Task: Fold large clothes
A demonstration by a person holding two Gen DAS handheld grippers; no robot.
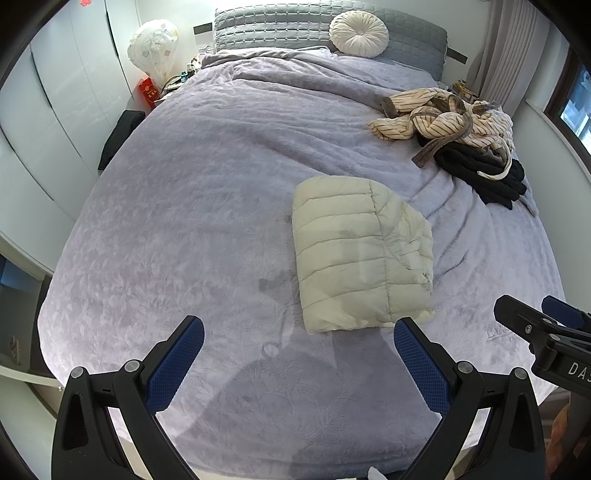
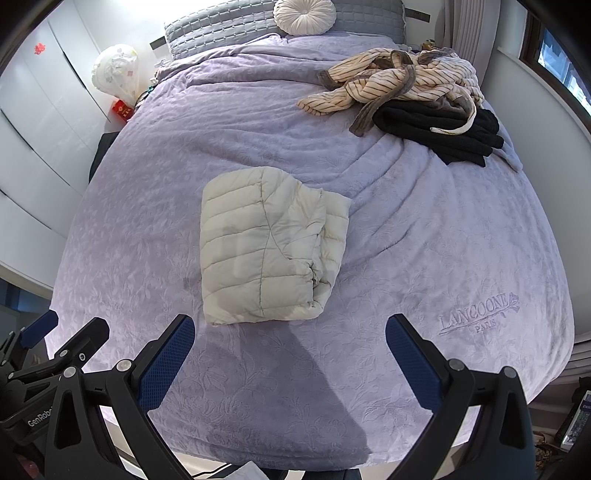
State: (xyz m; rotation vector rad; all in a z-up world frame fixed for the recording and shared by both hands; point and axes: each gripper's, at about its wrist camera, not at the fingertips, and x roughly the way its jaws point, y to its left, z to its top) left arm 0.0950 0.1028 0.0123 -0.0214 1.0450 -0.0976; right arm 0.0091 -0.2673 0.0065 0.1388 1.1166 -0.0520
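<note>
A cream quilted down jacket (image 1: 360,251) (image 2: 271,245) lies folded into a compact rectangle on the lilac bedspread (image 1: 184,206) (image 2: 424,240), near the foot of the bed. My left gripper (image 1: 298,356) hovers open just short of its near edge, nothing between the blue pads. My right gripper (image 2: 290,350) is also open and empty, held above the bedspread in front of the jacket. In the left wrist view the right gripper (image 1: 543,325) shows at the right edge. The left gripper (image 2: 55,343) appears at the lower left of the right wrist view.
A crumpled cream striped robe (image 1: 443,114) (image 2: 399,85) lies over a black garment (image 1: 484,173) (image 2: 443,133) at the bed's far right. A round white cushion (image 1: 358,33) (image 2: 304,14) leans on grey pillows. White wardrobes (image 1: 55,110) line the left; a window (image 1: 576,107) is on the right.
</note>
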